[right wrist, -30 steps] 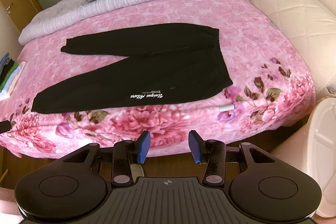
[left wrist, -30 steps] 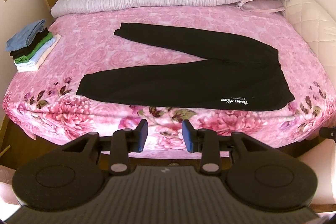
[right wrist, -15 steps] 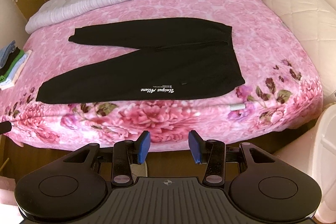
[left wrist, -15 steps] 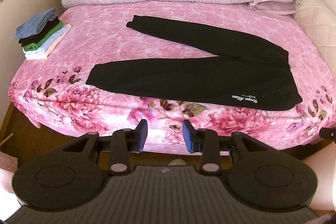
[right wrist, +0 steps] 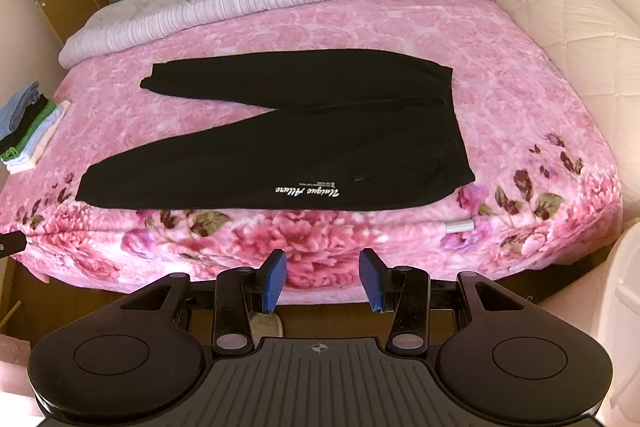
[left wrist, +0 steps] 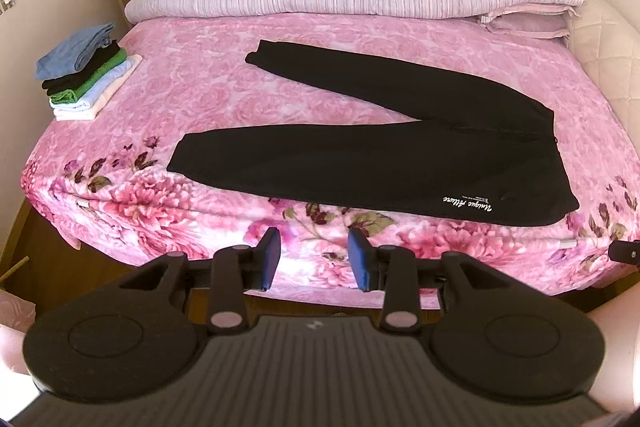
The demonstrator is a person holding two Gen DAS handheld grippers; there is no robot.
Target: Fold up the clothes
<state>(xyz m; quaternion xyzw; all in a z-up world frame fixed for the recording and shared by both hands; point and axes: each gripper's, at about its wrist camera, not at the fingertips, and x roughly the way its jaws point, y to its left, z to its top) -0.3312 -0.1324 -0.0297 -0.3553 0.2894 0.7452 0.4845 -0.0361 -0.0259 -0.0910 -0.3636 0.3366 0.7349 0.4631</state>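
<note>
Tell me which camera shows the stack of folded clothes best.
The left wrist view: the stack of folded clothes sits whole and large, its layers distinct. The right wrist view squeezes it small against the left edge.

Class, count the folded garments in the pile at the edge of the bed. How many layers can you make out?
6, in one stack of folded clothes at the bed's far left edge: blue on top, then black, green, pale blue, white and cream at the bottom. Thin layers may be hidden between them.
</note>
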